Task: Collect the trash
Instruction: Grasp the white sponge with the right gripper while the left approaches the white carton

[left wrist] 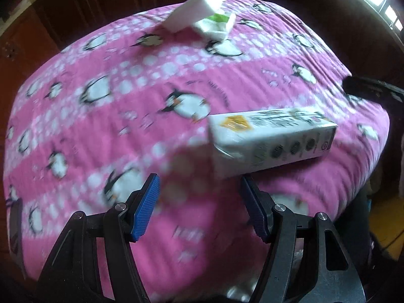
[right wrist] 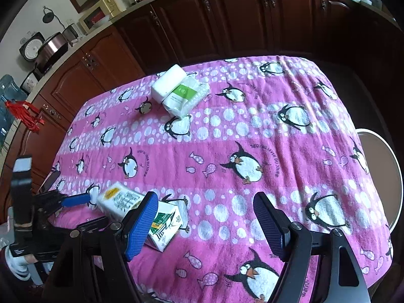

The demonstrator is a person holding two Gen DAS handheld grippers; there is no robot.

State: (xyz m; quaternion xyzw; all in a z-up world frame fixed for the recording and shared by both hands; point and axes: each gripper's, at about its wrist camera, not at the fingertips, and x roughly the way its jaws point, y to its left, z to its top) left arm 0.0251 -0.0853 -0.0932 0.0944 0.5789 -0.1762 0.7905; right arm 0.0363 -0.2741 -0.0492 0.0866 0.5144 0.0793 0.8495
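A long white carton with a yellow label lies flat on the pink penguin cloth. My left gripper is open just short of the carton, whose near corner sits by the right blue pad; the pads do not press it. In the right wrist view the same carton is partly hidden behind one finger of my open right gripper, which holds nothing. There the left gripper points at the carton's end. A white box with a green-labelled tissue pack lies at the far side.
Dark wooden cabinets run behind the table, under a counter with bottles and appliances. A white round seat stands off the right edge. A dark flat object lies at the cloth's left edge. A gloved hand holds the left gripper.
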